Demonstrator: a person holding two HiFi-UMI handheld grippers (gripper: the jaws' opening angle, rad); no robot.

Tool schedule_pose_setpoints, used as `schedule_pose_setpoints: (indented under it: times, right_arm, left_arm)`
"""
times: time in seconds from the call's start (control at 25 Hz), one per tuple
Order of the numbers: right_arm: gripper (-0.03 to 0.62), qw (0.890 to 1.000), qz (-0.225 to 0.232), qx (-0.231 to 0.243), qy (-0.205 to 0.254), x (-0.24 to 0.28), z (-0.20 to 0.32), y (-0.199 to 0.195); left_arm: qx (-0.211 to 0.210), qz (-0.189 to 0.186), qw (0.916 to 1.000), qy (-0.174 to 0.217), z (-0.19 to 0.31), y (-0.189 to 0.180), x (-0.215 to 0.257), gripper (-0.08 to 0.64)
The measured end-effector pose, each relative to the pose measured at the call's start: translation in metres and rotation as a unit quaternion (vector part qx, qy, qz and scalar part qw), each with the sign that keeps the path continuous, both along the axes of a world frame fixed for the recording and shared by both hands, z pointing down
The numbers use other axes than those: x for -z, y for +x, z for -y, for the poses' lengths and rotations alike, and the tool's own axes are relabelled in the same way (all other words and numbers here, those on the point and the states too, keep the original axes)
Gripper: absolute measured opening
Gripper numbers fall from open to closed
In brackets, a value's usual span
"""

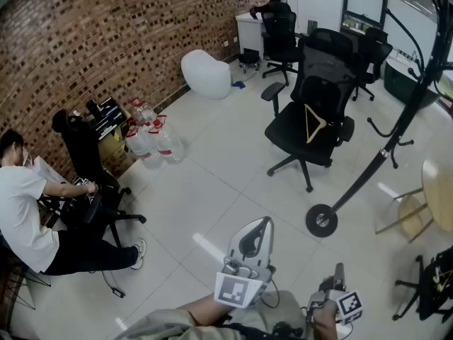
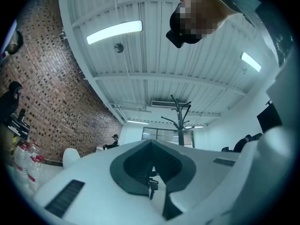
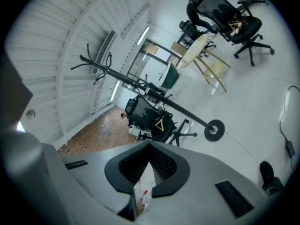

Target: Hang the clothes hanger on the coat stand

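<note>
A wooden clothes hanger (image 1: 313,125) lies on the seat of a black office chair (image 1: 316,83) in the middle of the room. The black coat stand (image 1: 396,129) rises to the right of that chair from a round base (image 1: 322,220) on the white floor. My left gripper (image 1: 263,222) and right gripper (image 1: 339,269) are low at the near edge, far from both, each shut with nothing held. In the left gripper view the shut left gripper (image 2: 151,142) points up, the coat stand (image 2: 180,122) beyond. The right gripper (image 3: 151,146) faces the hanger (image 3: 160,124) and the coat stand (image 3: 164,102).
A person in a white shirt (image 1: 21,211) sits at the left by the brick wall, with water bottles (image 1: 152,144) and a white beanbag (image 1: 207,73) further along. Another person (image 1: 272,6) sits at a far desk. A round wooden table (image 1: 439,190) and more chairs stand on the right.
</note>
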State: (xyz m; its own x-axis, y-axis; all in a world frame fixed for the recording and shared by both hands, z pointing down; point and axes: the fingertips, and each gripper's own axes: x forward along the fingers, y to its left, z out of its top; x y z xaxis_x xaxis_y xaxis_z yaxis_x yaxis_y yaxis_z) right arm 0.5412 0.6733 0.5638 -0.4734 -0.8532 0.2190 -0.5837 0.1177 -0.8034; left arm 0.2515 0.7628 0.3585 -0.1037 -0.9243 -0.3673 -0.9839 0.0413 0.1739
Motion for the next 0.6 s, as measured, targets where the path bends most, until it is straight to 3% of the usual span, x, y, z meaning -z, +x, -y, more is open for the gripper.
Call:
schedule_pose_setpoints:
  times: [0.16, 0.24, 0.4, 0.6]
  right_arm:
    - [0.002, 0.997, -0.065, 0.021, 0.044, 0.025, -0.022, -0.078]
    - [0.002, 0.988, -0.108, 0.042, 0.105, 0.044, -0.027, -0.114]
    - [0.002, 0.950, -0.188, 0.085, 0.235, 0.083, -0.030, -0.181]
    - [0.002, 0.912, -0.246, 0.106, 0.311, 0.112, -0.024, -0.245]
  left_arm:
    - [0.023, 0.009, 0.9993, -0.027, -0.023, -0.062, -0.018, 0.015]
    - [0.038, 0.016, 0.9979, -0.050, -0.031, -0.088, -0.030, 0.015]
    - [0.050, 0.025, 0.9950, -0.082, -0.040, -0.127, -0.053, 0.015]
    - [0.061, 0.037, 0.9932, -0.092, -0.031, -0.160, -0.068, 0.015]
